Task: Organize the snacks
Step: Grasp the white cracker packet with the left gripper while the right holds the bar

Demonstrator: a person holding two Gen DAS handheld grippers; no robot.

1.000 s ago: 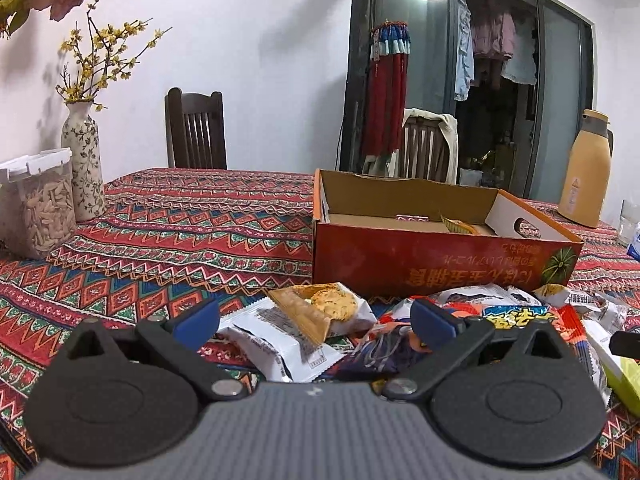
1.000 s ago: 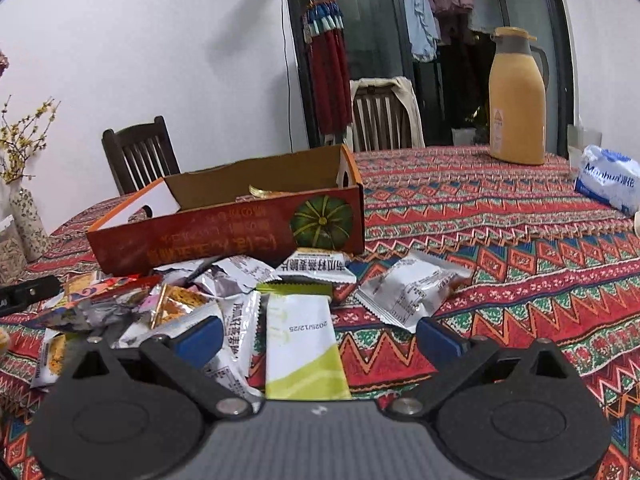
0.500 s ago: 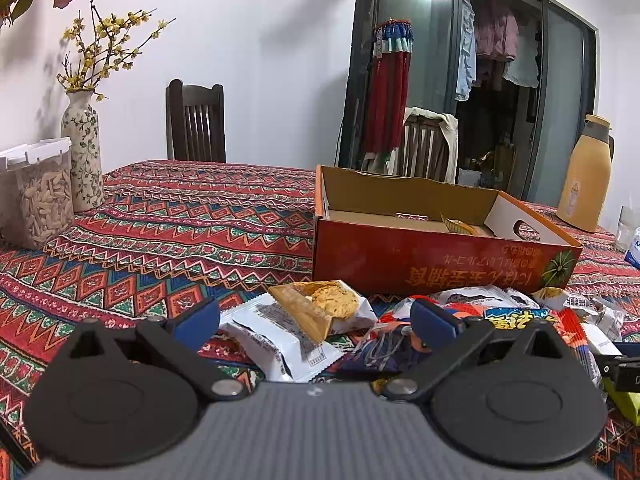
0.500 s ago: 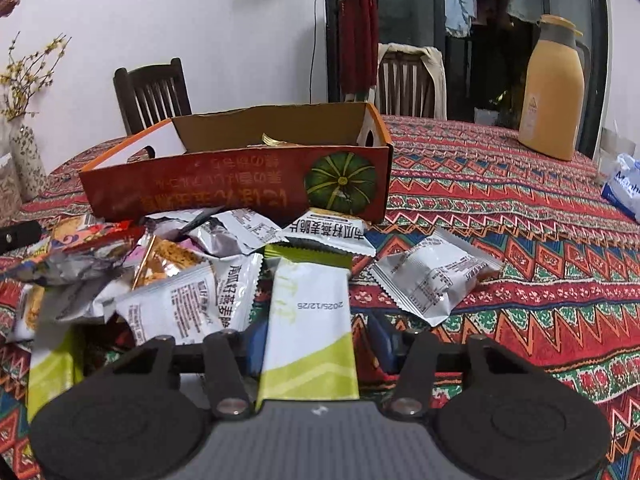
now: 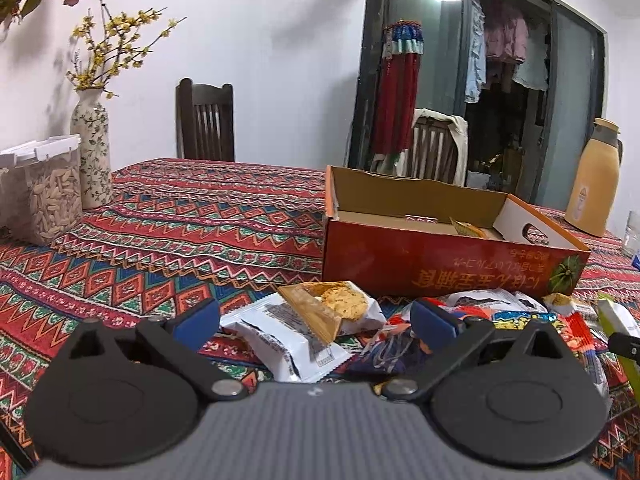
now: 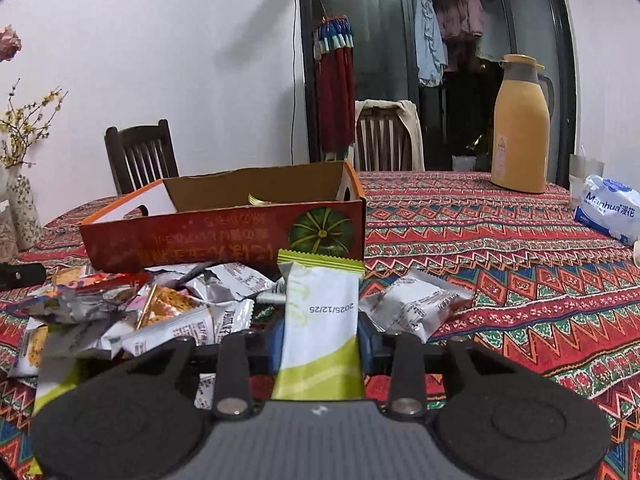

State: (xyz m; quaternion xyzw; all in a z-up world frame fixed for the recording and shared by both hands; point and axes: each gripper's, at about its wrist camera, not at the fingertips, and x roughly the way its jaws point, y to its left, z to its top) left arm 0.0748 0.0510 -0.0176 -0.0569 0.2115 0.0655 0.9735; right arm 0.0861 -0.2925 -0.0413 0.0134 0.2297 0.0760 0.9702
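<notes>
An open orange cardboard box (image 6: pixel 200 236) stands on the patterned tablecloth, with one or two packets inside. Loose snack packets (image 6: pixel 160 308) lie heaped in front of it. My right gripper (image 6: pixel 320 338) is closing tight on a green-and-white packet (image 6: pixel 320 300). Its pads press both sides, and the packet stands up in front of the box. My left gripper (image 5: pixel 316 320) is open, low over the heap's left end. A white packet (image 5: pixel 280 340) and a cracker packet (image 5: pixel 336 308) lie between its fingers, untouched. The box (image 5: pixel 440 268) is just beyond.
A flowered vase (image 5: pixel 92 160) and a clear tub of seeds (image 5: pixel 52 196) stand at the far left. A tan thermos jug (image 6: pixel 520 128) and a tissue pack (image 6: pixel 608 208) are at the back right. Two chairs (image 6: pixel 140 156) stand behind the table.
My right gripper's jaws went from wide open to shut on the green-and-white packet, which now stands raised off the cloth. The left gripper has stayed open and still.
</notes>
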